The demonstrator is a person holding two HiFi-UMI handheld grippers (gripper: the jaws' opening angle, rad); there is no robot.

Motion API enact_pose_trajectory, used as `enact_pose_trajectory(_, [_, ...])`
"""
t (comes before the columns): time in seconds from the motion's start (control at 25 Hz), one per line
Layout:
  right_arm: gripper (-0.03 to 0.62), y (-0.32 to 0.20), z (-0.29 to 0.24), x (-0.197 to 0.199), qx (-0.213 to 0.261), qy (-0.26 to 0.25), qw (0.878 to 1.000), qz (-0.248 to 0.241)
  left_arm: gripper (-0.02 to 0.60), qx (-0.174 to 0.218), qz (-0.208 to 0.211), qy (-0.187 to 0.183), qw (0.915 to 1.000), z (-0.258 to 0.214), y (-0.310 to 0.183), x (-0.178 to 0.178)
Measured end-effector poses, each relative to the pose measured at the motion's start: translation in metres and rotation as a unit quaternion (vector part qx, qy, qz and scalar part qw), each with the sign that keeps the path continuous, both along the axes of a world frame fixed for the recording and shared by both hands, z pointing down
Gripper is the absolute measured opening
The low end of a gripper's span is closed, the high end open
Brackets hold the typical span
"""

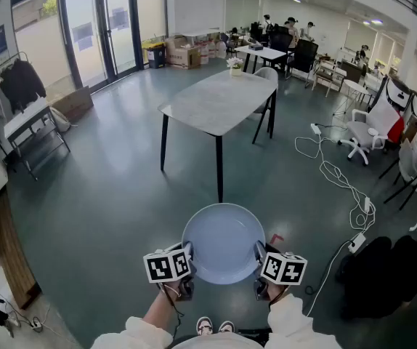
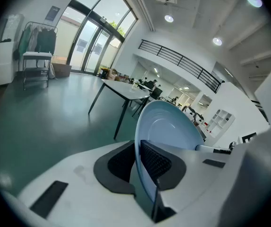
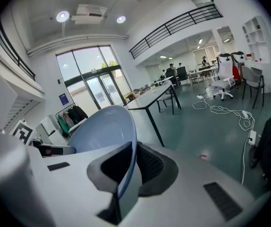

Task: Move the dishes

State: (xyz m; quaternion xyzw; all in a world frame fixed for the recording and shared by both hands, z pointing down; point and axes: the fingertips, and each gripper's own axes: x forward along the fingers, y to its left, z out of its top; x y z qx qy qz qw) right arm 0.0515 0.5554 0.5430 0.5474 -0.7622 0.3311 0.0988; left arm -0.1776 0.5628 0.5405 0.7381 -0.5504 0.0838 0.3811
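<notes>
A pale blue round plate hangs in the air above the floor, carried between both grippers. My left gripper is shut on the plate's left rim, and my right gripper is shut on its right rim. In the left gripper view the plate stands edge-on, its rim pinched between the dark ribbed pads. The right gripper view shows the plate the same way, rim clamped between the pads. A grey-topped table on black legs stands ahead.
A chair is tucked at the table's far end. White cables and power strips trail over the floor at the right. Office chairs stand at the right, a clothes rack at the left, cardboard boxes by the glass doors.
</notes>
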Motion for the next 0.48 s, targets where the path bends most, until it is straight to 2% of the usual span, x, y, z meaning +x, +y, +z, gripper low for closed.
enact_pose_trajectory(0.48, [0.084,-0.008,-0.014,-0.016,0.005,-0.005,1.0,0.0,0.028,0.006,0.003,0.002,1.0,-0.007,-0.009,-0.011])
